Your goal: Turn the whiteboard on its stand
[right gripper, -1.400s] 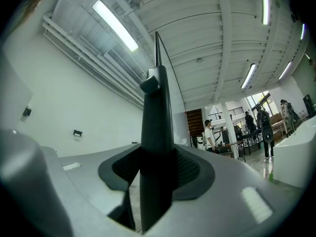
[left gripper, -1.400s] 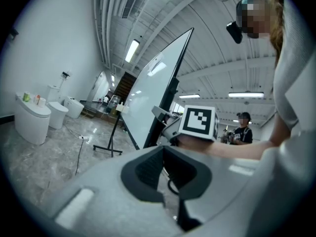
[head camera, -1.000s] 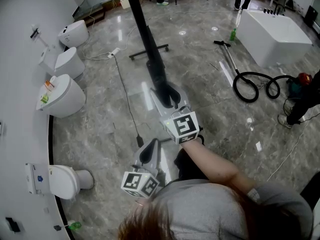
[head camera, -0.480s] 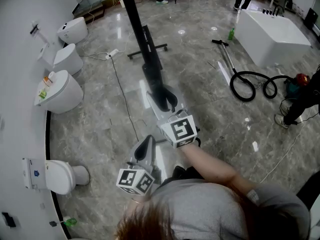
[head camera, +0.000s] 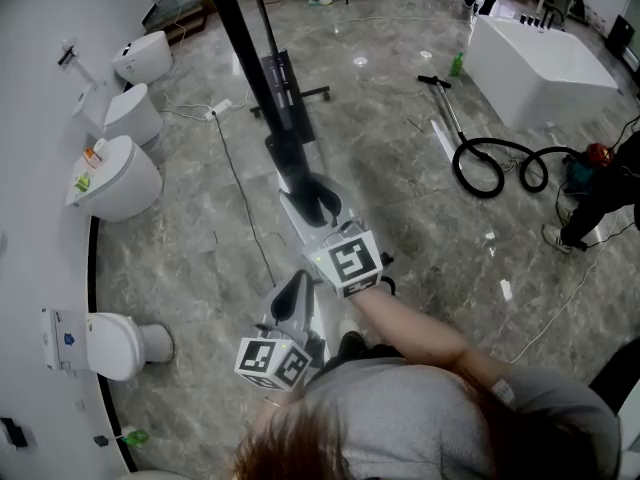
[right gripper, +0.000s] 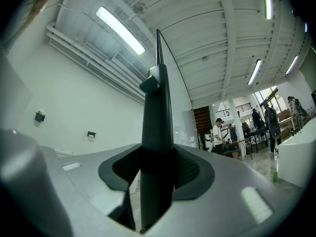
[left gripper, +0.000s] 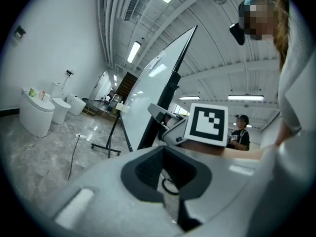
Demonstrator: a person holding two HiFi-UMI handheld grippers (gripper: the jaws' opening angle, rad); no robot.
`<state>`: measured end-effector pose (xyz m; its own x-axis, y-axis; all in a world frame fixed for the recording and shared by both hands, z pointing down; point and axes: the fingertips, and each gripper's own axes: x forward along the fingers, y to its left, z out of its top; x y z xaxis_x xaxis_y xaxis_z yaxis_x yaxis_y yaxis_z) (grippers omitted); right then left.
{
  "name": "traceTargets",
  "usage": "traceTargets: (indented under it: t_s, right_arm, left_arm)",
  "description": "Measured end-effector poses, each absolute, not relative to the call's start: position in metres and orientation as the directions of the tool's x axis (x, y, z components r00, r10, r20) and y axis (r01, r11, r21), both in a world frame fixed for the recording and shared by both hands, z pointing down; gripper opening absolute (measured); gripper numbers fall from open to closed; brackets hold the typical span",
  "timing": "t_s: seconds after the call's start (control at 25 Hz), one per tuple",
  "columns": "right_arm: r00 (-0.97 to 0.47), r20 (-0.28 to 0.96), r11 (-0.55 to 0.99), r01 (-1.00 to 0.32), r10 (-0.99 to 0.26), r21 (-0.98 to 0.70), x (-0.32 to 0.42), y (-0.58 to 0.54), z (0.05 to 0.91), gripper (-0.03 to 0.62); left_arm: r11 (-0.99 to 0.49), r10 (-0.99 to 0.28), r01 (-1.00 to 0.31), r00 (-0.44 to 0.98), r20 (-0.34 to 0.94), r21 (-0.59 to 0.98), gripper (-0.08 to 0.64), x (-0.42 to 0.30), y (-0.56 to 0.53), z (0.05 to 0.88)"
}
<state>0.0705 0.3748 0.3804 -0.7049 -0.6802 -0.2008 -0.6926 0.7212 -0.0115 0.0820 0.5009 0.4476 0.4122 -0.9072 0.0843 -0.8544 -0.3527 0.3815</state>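
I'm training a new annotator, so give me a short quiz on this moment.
1. True or false: the right gripper is shut on the whiteboard's black frame.
2. What is between the jaws of the left gripper? A) a cable B) nothing C) the frame
3. Which large white fixture stands at the upper right of the head view?
Key: 1 true; 2 B; 3 the bathtub.

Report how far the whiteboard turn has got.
Done: the right hand-held gripper is clamped on the black edge of the whiteboard. In hand: the board hangs tilted on its stand, apparently mid-swing. Left: finishing the turn and letting go; the left hand-held gripper is open and empty.
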Motion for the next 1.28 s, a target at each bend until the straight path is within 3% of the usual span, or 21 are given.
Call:
traceTargets:
  t_s: [0.32,0.72,1.0,1.16,1.28]
  right_arm:
    - [-0.717,-0.148,0.726,-0.688,-0.681,-0.01,0.073,0.377,0.378,0.172]
    - [-0.73,-0.173,0.741,-0.671,-0.661,-0.001,0.1,0.414,0.372,0.173]
    - [-0.76,-0.167,0.77,-0.638,-0.629,0.003,0.13,0.457,0.37,0.109]
    - [-0.761,-0.189,0.776,-0.63,-0.62,-0.009,0.143,0.478,0.369,0.023]
    - [-0.767,-0.175,0.781,-0.624,-0.617,-0.021,0.157,0.493,0.376,0.008]
  left_arm:
    - [-0.348,-0.917,-0.866,0.394,0.061,0.359,-0.005,0.083,0.508,0.435]
    - [-0.387,-0.905,-0.856,0.424,0.037,0.343,-0.005,0.102,0.511,0.424]
    - [-0.403,-0.899,-0.853,0.437,0.032,0.332,-0.005,0.128,0.524,0.421]
    - [-0.401,-0.899,-0.854,0.436,0.034,0.332,-0.005,0.141,0.536,0.423]
    - [-0.396,-0.901,-0.856,0.432,0.04,0.332,-0.005,0.152,0.549,0.426]
